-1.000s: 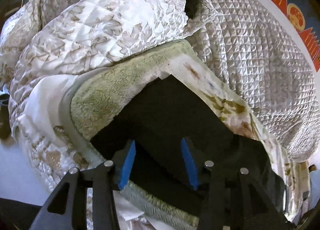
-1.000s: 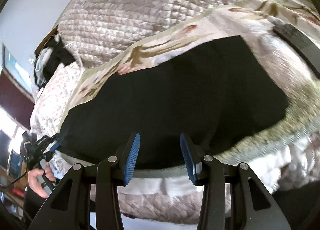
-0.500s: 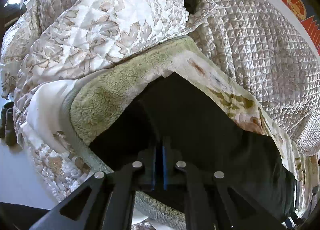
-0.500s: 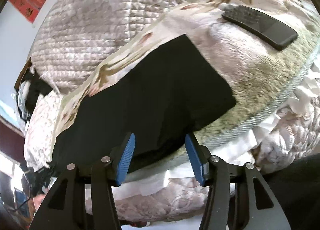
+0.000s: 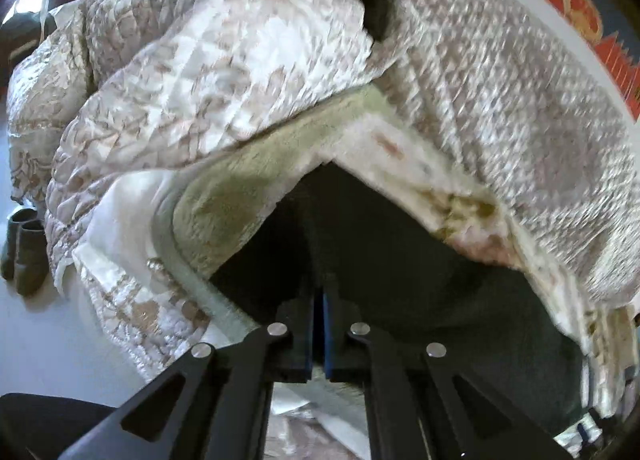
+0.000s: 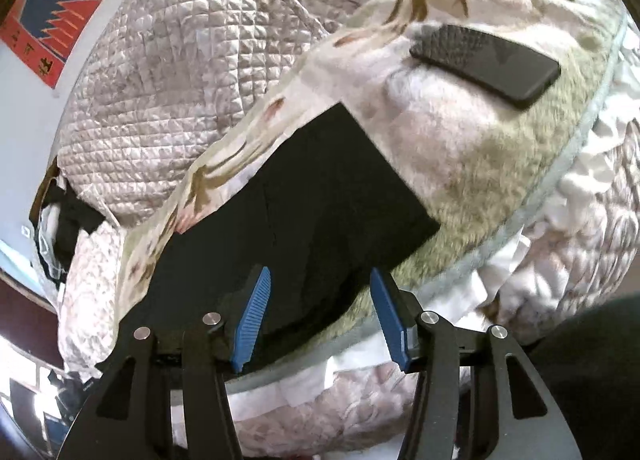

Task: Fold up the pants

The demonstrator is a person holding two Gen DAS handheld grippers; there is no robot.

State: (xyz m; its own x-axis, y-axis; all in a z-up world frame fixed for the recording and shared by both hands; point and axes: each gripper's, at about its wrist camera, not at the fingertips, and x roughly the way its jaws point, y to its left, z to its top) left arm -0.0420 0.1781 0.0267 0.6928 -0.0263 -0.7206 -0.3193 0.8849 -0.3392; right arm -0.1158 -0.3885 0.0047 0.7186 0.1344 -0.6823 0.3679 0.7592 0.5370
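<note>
I see the black pants (image 6: 288,228) spread flat across a fuzzy green blanket (image 6: 492,180) on the bed, filling the centre of my right wrist view and the lower middle of my left wrist view (image 5: 400,260). Their squared end points toward the upper right of the right view, short of a dark phone (image 6: 486,60) lying on the blanket there.

My left hand-held gripper (image 5: 319,334) sits at the bottom centre of its frame with the blue pads pressed almost together, pinching the near edge of the pants; the fabric rises into a small ridge just above the pads. My right hand-held gripper (image 6: 320,318) is wide open, its blue pads (image 6: 252,320) standing apart over the near edge of the pants with nothing between them.

The blanket's floral border (image 6: 240,164) runs along the far side of the pants. Beyond it, quilted beige bedding (image 5: 240,72) piles up in the upper part of both views. A red and blue poster (image 6: 56,16) hangs on the wall at the upper left of the right view. A pair of dark boots (image 5: 22,248) stands on the floor at the left edge of the left view.
</note>
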